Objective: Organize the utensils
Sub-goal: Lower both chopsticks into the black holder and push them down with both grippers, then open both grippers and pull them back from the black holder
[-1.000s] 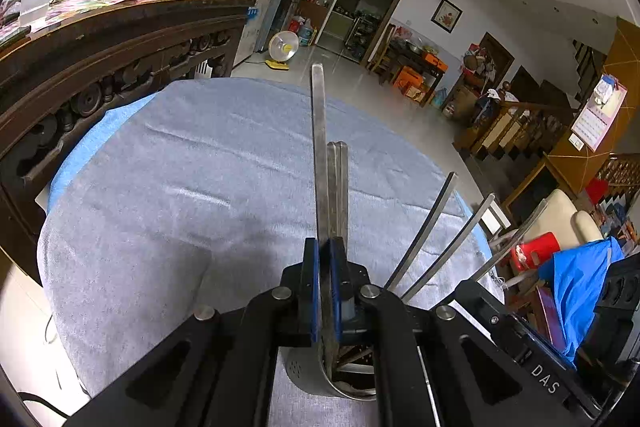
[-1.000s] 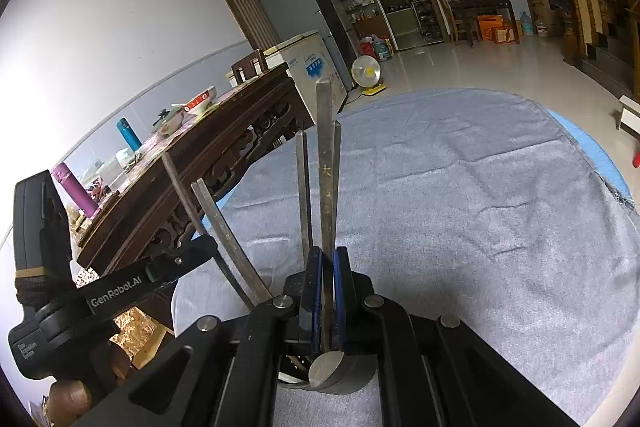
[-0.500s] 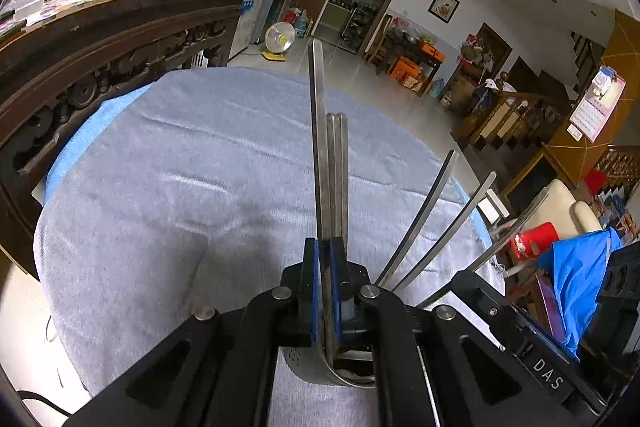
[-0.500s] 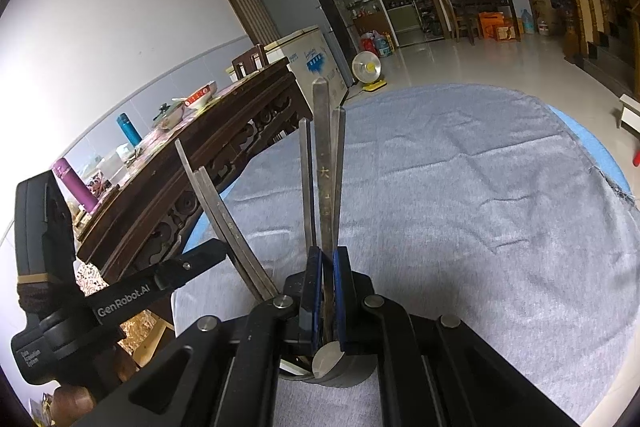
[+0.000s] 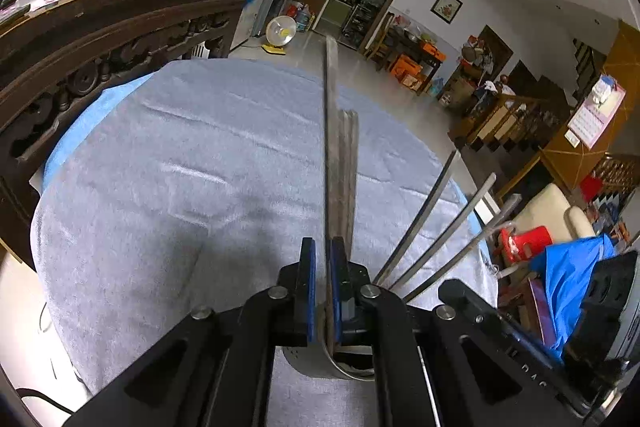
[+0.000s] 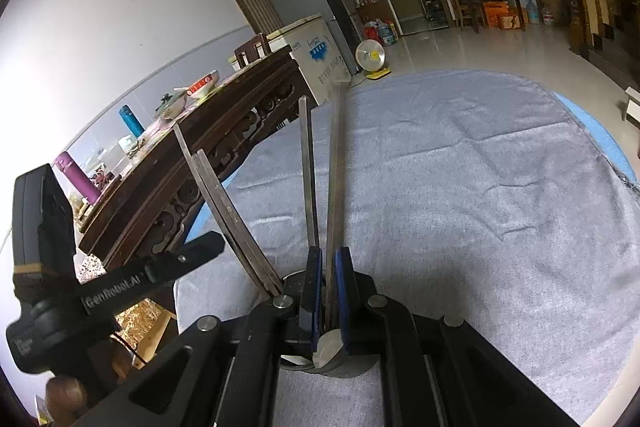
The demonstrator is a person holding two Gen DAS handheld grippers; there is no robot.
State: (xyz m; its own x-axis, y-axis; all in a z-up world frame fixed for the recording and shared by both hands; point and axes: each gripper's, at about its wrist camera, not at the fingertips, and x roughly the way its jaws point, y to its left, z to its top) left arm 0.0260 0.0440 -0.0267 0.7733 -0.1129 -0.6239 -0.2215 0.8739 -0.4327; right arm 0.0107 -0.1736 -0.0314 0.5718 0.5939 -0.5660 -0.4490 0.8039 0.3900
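L wrist view: left gripper (image 5: 322,287) is clenched on a tall flat handle (image 5: 331,147). Pads sit low on it, just above the rim of a metal cup (image 5: 316,367) that stands on the grey cloth (image 5: 200,187), directly under the fingertips. The handle's long axis runs up and away, nearly along the line the tool points. Two shorter handles stand tight against it on its right side. Three more handles (image 5: 432,219) fan out to the right, tilted. Can't see the working ends; they're down inside the cup. No utensil seen lying on the cloth.

R wrist view: right gripper (image 6: 329,291) has jaws just starting to open, w/ a long handle (image 6: 336,167) between the pads, which look to be touching it. Same layout: cup right below the fingertips, handle rising near-upright and leaning slightly right toward the top. A second handle (image 6: 308,167) stands just beside it on the left, outside the pads. A slanted pair (image 6: 224,203) leans left, toward the left gripper, whose finger reaches in from that side.

Judgement: prob. one shared cup, each tool on its own handle, neither hand nearer. The next move turns on the handle axis. Whether letting go or lifting, travel should follow that axis, straight up or down over the cup mouth. A sideways pull would likely tip the cup or rake the neighbouring handles.
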